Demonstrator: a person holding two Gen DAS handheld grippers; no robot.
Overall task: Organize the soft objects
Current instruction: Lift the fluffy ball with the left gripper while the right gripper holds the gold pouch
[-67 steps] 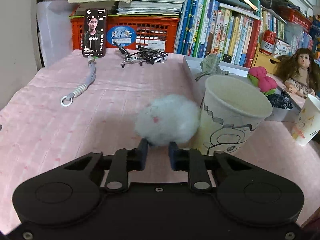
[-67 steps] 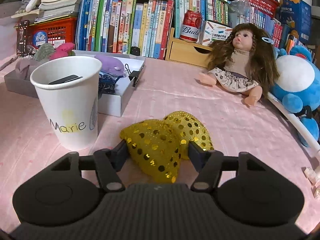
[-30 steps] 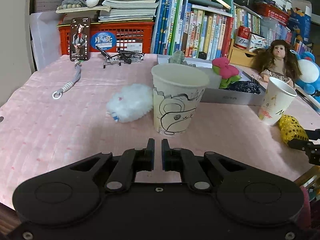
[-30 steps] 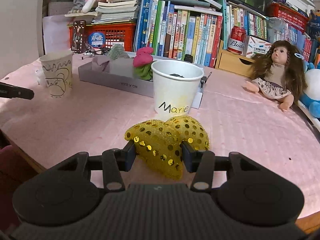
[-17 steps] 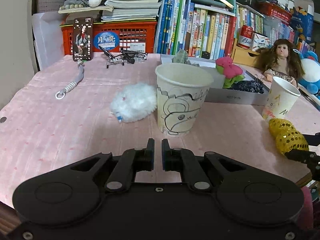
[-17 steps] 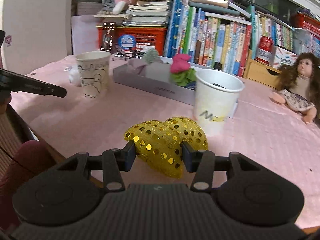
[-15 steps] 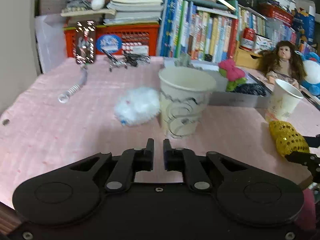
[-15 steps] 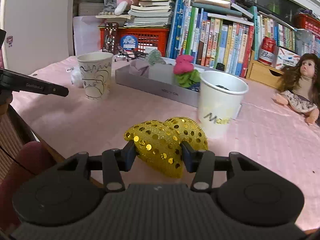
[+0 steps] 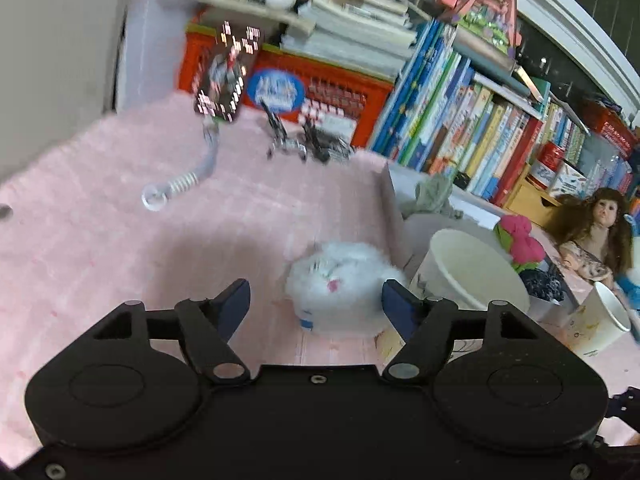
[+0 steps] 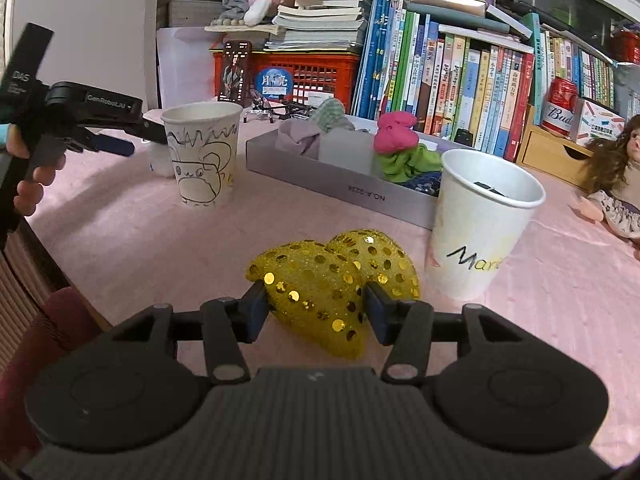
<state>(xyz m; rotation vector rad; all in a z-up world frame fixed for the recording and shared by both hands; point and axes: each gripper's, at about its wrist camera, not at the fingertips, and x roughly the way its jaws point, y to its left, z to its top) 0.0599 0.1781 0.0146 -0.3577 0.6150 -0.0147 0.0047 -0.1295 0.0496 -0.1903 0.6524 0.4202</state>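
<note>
A white fluffy ball [image 9: 344, 280] lies on the pink tablecloth beside the doodled paper cup [image 9: 472, 276]. My left gripper [image 9: 316, 306] is open, its fingers wide apart just in front of the ball, not touching it. In the right wrist view the left gripper [image 10: 116, 142] hovers left of the doodled cup [image 10: 202, 152], with the ball [image 10: 160, 160] partly hidden behind the cup. My right gripper [image 10: 314, 312] is shut on a yellow sequined heart [image 10: 332, 280], held low beside the white "Marie" cup [image 10: 480, 220].
A grey tray [image 10: 340, 184] behind the cups holds pink, green and grey soft things. A doll [image 10: 612, 176] lies at right. Books, a red basket [image 10: 300, 72] and a phone [image 10: 234, 72] line the back. The table edge is at near left.
My left gripper has opened wide and moved forward and left, close up to the white fluffy ball. My right gripper still holds the yellow heart and has shifted slightly.
</note>
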